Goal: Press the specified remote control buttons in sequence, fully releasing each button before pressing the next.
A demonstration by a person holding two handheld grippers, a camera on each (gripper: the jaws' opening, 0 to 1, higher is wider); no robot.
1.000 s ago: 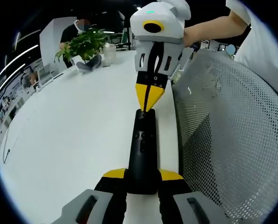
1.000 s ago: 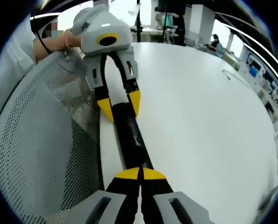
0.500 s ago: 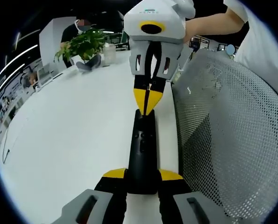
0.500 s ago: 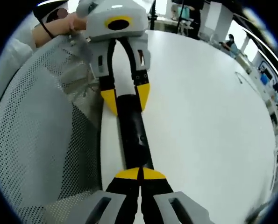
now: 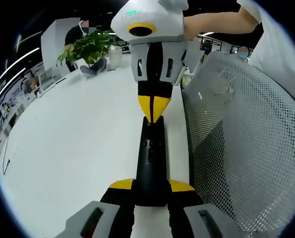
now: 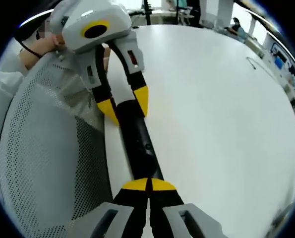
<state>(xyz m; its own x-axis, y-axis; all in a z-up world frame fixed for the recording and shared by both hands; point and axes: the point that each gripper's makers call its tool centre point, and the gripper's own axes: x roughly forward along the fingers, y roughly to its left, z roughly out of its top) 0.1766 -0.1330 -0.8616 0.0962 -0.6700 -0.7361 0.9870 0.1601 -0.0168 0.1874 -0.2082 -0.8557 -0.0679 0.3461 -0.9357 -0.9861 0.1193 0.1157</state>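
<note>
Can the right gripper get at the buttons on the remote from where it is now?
Probably yes. The right gripper, jaws shut, sits at the far end of the remote, which the left gripper holds at its near end. The buttons between them lie uncovered.

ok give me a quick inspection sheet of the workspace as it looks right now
surface: white table, mostly bare.
job's things: black remote lying along the table edge, buttons facing up.
clutter: potted plant and a pale container at the far end.
grippers: left gripper shut on the remote's near end, one yellow tip on each side; right gripper shut, its joined tips at the remote's far end. Whether they are touching it cannot be told.
cables: thin loop on the far table, possibly a cable.
surroundings: grey mesh chair back beside the table; a person's arm; other people in an office behind.
</note>
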